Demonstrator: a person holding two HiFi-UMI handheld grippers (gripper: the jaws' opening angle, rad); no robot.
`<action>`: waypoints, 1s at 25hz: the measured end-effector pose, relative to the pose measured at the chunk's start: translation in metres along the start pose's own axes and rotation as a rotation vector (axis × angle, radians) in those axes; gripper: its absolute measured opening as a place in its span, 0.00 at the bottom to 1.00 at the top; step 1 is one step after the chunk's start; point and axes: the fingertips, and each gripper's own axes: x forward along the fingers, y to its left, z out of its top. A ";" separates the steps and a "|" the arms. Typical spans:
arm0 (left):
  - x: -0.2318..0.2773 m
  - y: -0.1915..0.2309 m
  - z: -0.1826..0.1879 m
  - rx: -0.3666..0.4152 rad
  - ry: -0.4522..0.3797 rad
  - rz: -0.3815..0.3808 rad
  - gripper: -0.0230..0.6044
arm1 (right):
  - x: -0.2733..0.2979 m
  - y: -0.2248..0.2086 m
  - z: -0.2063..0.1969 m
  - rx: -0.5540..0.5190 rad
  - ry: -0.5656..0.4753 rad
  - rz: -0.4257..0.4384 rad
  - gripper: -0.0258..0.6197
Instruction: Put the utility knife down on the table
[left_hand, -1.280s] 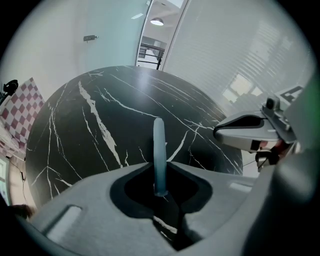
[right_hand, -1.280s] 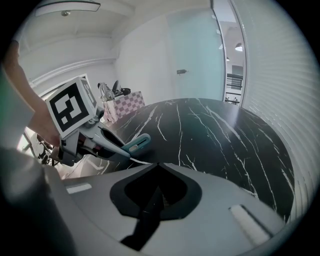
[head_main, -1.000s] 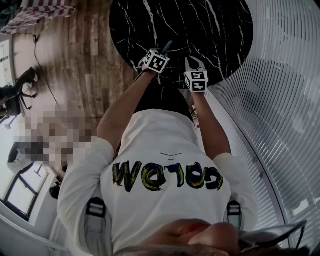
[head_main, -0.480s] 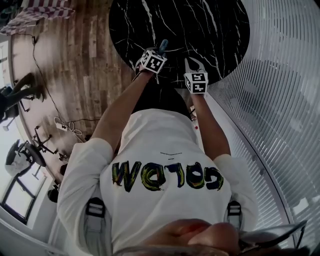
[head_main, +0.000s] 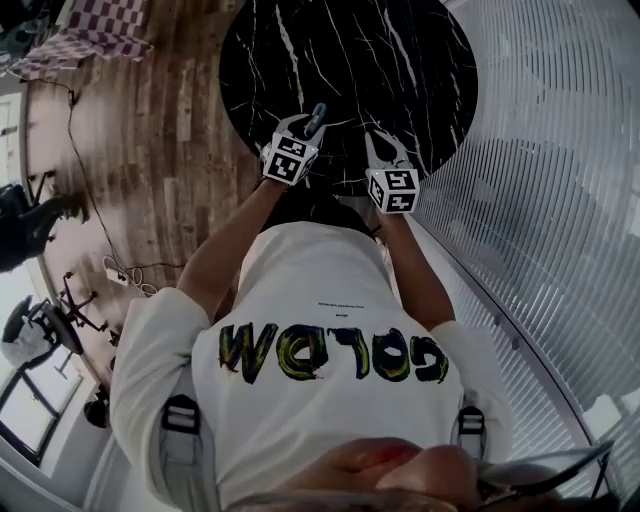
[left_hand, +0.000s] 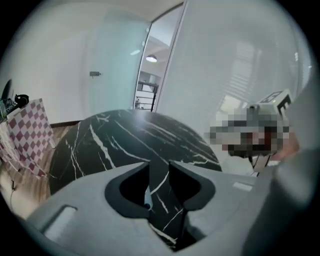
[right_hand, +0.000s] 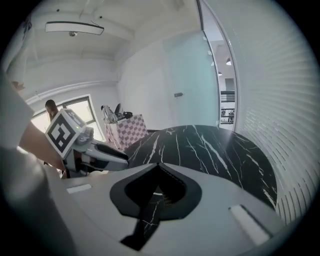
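Note:
A round black marble table (head_main: 400, 60) fills the top of the head view. A light blue utility knife (head_main: 317, 117) lies on it near the front edge, just past my left gripper (head_main: 303, 130). In the left gripper view the jaws (left_hand: 159, 167) stand apart. Only a thin blue sliver of the knife (left_hand: 145, 198) shows low in the gap, and no pad presses on it. My right gripper (head_main: 385, 148) hovers to the right over the table's edge. In its own view the right gripper (right_hand: 159, 166) has its tips meeting, with nothing between them.
Wooden floor (head_main: 170, 120) lies left of the table, with cables (head_main: 125, 270) and office chairs farther left. A white slatted wall (head_main: 540, 150) curves along the right. A checkered cloth-covered stand (left_hand: 30, 130) is beyond the table's left side.
Both grippers have risen toward the head camera and drawn back from the tabletop. The left jaws have come off the knife, which stays on the table.

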 end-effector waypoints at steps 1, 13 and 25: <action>-0.012 -0.007 0.014 -0.004 -0.046 -0.014 0.23 | -0.007 0.003 0.012 0.007 -0.020 0.006 0.04; -0.152 -0.071 0.166 0.062 -0.534 -0.129 0.04 | -0.102 0.053 0.163 -0.158 -0.335 0.067 0.04; -0.217 -0.131 0.217 0.213 -0.716 -0.172 0.04 | -0.174 0.093 0.226 -0.249 -0.532 0.082 0.04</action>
